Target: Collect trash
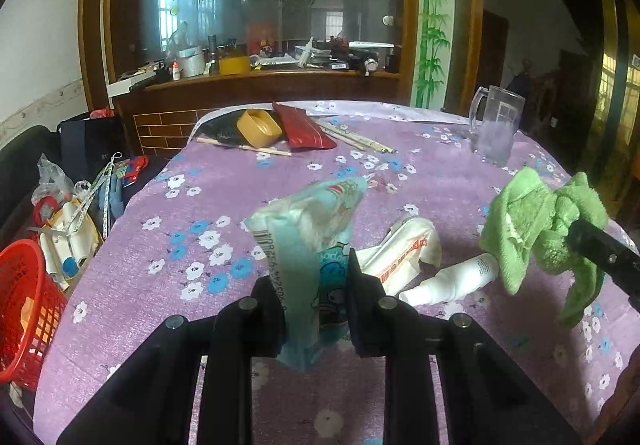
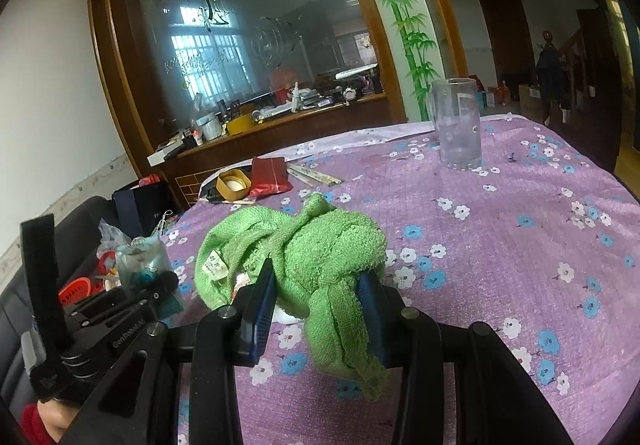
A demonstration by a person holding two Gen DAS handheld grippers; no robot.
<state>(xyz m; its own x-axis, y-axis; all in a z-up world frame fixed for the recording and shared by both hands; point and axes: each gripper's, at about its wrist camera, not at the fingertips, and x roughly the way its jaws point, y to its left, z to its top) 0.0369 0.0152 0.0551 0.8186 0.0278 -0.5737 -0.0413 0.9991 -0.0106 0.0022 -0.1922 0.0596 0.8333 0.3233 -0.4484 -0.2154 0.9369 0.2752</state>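
Left gripper (image 1: pixel 316 285) is clamped on a crumpled light-blue plastic tissue wrapper (image 1: pixel 308 229) w/ cartoon print, held up off the purple flowered tablecloth (image 1: pixel 420 173). Wrapper looks near weightless, soft, crinkly and a bit slick; it's pinched low on its body, top flopping free, so grip seems ok but could slip if jerked.

Right gripper (image 2: pixel 316 309) is clamped on a bunched green terry towel (image 2: pixel 304 245), limp and grippy, tail hanging below the jaws.

Landmark = the wrapper. Just right of it, on the cloth: a flattened white paper wrapper w/ red print (image 1: pixel 404 253) and a small white plastic bottle (image 1: pixel 452 281) on its side, prob. next trash; bottle is smooth and round, best taken across its middle. Far behind: yellow round plastic lid (image 1: pixel 259 128), dark red foil pouch (image 1: pixel 304 125), wooden chopsticks (image 1: pixel 360 139). Back right: clear glass mug (image 1: pixel 496 125), fragile, well apart.

Left of wrapper, past the table edge and lower: red plastic mesh basket (image 1: pixel 24 309), likely the bin. Cloth between looks bare, so room to swing left; mind the drop at the edge.
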